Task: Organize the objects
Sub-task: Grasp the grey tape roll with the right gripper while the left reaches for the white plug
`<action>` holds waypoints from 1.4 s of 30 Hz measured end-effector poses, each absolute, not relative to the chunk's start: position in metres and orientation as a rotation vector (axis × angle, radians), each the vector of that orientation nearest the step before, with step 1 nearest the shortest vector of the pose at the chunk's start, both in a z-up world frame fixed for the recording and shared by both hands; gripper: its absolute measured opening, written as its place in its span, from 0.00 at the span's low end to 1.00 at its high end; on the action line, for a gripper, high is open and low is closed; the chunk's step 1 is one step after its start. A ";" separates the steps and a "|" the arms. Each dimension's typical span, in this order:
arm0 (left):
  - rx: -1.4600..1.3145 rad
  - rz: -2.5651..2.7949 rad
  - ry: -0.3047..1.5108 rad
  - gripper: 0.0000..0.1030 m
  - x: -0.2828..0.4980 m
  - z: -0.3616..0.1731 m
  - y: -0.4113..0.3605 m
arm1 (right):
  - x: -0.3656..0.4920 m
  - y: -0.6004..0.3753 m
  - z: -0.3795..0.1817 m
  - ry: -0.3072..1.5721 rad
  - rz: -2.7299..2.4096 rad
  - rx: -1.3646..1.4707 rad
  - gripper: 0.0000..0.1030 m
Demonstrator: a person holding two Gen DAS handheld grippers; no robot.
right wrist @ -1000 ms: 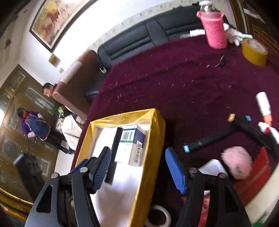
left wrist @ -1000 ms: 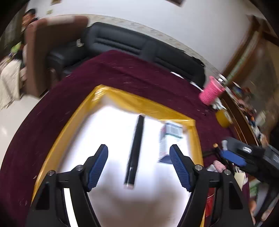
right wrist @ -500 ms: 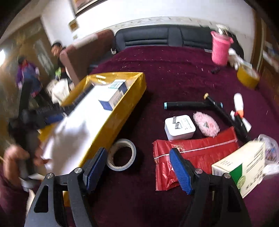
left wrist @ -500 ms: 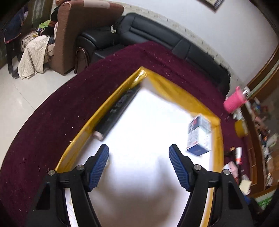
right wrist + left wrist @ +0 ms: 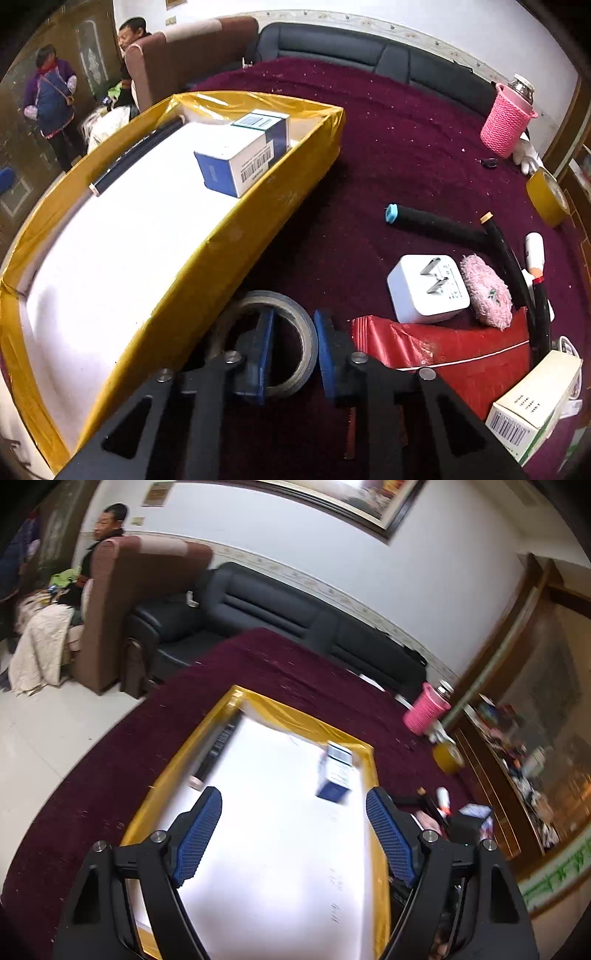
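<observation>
A yellow-rimmed tray with a white floor holds a blue-and-white box and a black pen along its far wall. My right gripper is shut on the rim of a tape roll that lies on the maroon cloth beside the tray. My left gripper is open and empty above the tray; the box and pen lie ahead of it.
On the cloth to the right lie a white plug adapter, a pink puff, a red packet, black tubes, a white-green carton, a yellow tape roll and a pink cup. Sofas and people are behind.
My right gripper has come down beside the tray and closed on the tape roll. My left gripper has swung over the tray and stays open.
</observation>
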State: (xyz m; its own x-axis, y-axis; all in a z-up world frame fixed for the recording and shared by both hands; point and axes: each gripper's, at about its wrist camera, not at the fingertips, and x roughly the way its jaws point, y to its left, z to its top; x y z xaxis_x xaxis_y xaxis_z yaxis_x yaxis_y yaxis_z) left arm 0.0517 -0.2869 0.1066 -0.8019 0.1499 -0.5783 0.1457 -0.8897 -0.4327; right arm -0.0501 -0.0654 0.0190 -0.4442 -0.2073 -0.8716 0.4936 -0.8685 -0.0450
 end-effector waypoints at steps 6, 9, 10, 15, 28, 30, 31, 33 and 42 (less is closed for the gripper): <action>-1.000 2.811 -0.584 0.77 0.053 0.113 -0.243 | -0.018 -0.031 0.019 0.377 -2.267 1.374 0.12; -1.003 2.772 -0.465 0.77 0.049 0.115 -0.211 | 0.021 -0.006 0.018 0.414 -2.252 1.359 0.12; -1.013 2.764 -0.418 0.77 0.047 0.114 -0.198 | 0.033 0.005 0.018 0.423 -2.257 1.355 0.12; -1.088 2.694 -0.281 0.77 0.032 0.104 -0.147 | 0.066 0.068 0.019 0.402 -2.347 1.373 0.12; -1.181 2.606 0.348 0.77 -0.007 0.048 -0.042 | 0.064 0.156 0.016 0.077 -2.446 1.318 0.49; -1.222 2.620 0.354 0.77 -0.020 0.044 -0.040 | 0.068 0.150 0.017 0.073 -2.445 1.301 0.53; -1.223 2.641 0.336 0.77 -0.024 0.047 -0.040 | 0.068 0.149 0.017 0.069 -2.442 1.294 0.57; -1.149 2.678 0.260 0.77 -0.031 0.065 -0.047 | 0.068 0.148 0.016 0.061 -2.441 1.285 0.60; -1.290 2.533 0.533 0.39 -0.085 0.043 -0.040 | 0.064 0.154 0.015 -0.010 -2.428 1.265 0.60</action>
State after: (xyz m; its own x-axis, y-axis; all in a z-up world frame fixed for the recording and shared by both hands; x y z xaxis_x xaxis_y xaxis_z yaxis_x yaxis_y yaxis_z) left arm -0.0849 -0.0402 0.0428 -0.5774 0.0545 -0.8146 -0.3779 -0.9023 0.2075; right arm 0.0639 0.1542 0.0150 -0.5094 -0.3518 -0.7853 0.3454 -0.9195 0.1879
